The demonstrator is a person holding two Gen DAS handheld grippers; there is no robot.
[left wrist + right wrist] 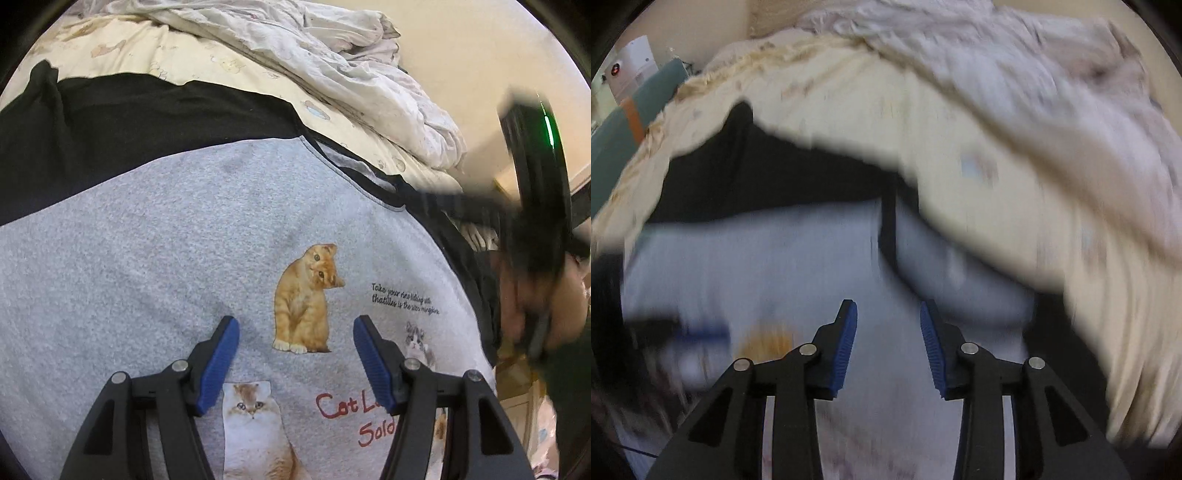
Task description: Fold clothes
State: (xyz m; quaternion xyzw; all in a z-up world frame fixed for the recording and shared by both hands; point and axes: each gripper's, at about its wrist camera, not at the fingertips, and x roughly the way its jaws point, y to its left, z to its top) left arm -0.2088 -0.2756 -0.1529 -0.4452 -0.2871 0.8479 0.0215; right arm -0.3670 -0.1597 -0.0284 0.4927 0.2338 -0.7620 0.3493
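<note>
A grey shirt [155, 236] with black sleeves and printed cats lies flat on the bed, front side up. My left gripper [295, 325] hovers over its chest print, open, blue pads on either side of the orange cat [304, 299], holding nothing. The right gripper's device shows in the left wrist view as a blurred black shape [532, 206] at the right edge, held by a hand [554, 314]. In the right wrist view, heavily blurred, my right gripper [888, 315] is open above the grey shirt [768, 266] near its black collar [886, 229], with nothing between the pads.
A cream bedsheet [192, 55] with small prints covers the bed. A rumpled white duvet [354, 74] is heaped along the far side. A teal board with an orange band [631, 110] and a white appliance [631, 66] stand at the far left.
</note>
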